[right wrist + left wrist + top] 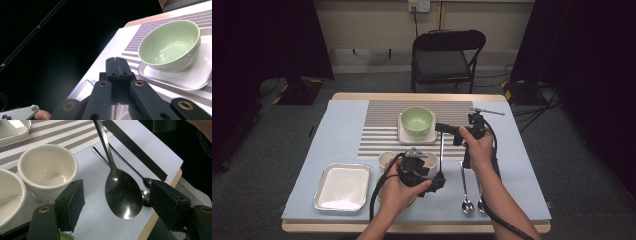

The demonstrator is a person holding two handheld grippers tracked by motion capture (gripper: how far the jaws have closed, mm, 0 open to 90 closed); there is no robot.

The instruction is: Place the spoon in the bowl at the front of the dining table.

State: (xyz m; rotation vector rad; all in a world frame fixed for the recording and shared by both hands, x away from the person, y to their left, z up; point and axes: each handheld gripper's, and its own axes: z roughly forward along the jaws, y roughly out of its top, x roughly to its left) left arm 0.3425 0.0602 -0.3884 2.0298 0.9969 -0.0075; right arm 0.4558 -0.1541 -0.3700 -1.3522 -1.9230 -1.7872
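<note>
Held thing: a large steel spoon [123,195] – it hangs above the table [517,165], near the near edge and right of the middle.
Long axis: nearly upright, bowl down, handle running up to the right gripper [443,128].
Right gripper fingers: pressed together, as the right gripper view shows; judging by the high view they pinch the top of the handle.
Left gripper fingers: spread wide, one pad [72,202] on each side of the spoon's bowl, both clear of the metal.
Left gripper [438,180]: it lies low and points toward the right edge of the table.
Key relation: the bowl sits right between the left pads, a little closer to the far one – my guess is that a take-over needs only a squeeze, across the bowl and not across the thin handle.
Nearer hand: the left, for the bowl end; the right has the handle end.
Neighbours: a cream cup [47,170] and a white bowl [7,195] just beside the left gripper, two smaller spoons [146,187] lying flat behind the hanging one, by the near edge.
Farther off: a green bowl [170,46] on a square white plate [197,75], toward the far edge.
Hard to make out: the pinch point itself – the handle does not read clearly between the right pads.
Cut off: the handle's top in the left gripper view.
</note>
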